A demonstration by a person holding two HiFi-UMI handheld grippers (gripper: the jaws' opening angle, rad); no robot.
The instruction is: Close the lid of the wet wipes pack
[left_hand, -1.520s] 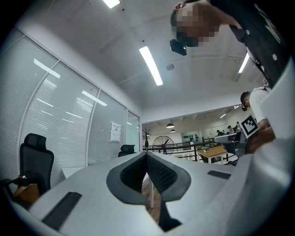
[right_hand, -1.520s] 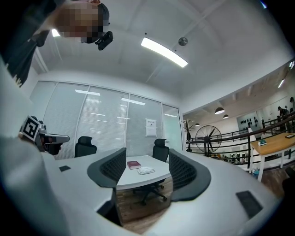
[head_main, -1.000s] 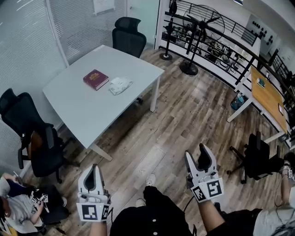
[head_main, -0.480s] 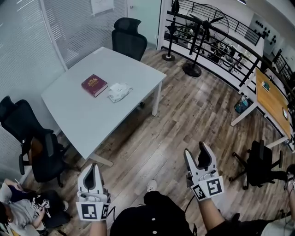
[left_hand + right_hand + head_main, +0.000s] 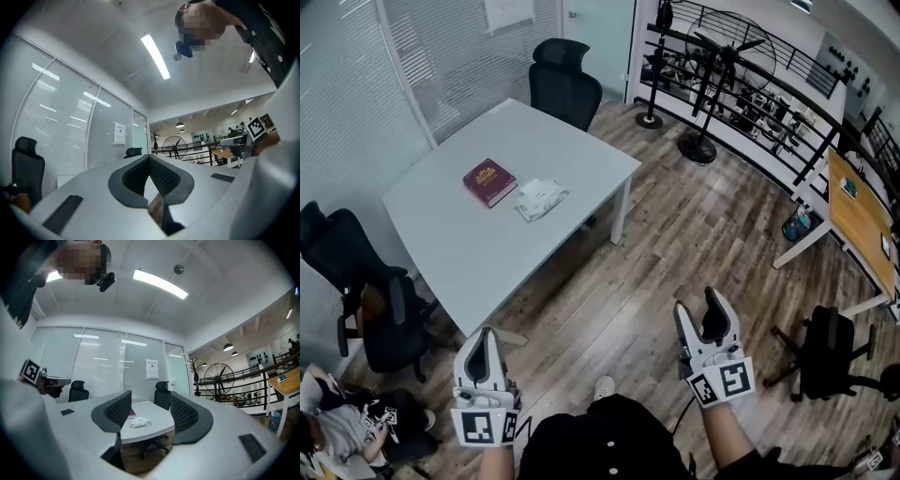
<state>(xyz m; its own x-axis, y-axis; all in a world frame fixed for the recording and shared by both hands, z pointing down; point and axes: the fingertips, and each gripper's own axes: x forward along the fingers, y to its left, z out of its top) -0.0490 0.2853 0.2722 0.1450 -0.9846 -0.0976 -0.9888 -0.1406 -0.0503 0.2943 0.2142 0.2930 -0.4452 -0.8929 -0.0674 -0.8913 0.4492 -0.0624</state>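
Wet wipes pack (image 5: pixel 541 198) sits on the white table (image 5: pixel 469 248) beside a red book (image 5: pixel 489 182), its lid too small to read. Well apart from it, left gripper (image 5: pixel 486 336) is pinched together on nothing, and right gripper (image 5: pixel 701 317) is spread wide, empty.

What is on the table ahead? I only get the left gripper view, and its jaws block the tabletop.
Observer: In the head view, a wet wipes pack lies on the white table.
Operator: Anything beside it?
Observer: A red book, just left of it in that view.
Operator: And my other hand?
Observer: The right gripper has its jaws apart, nothing in them, short of the table.
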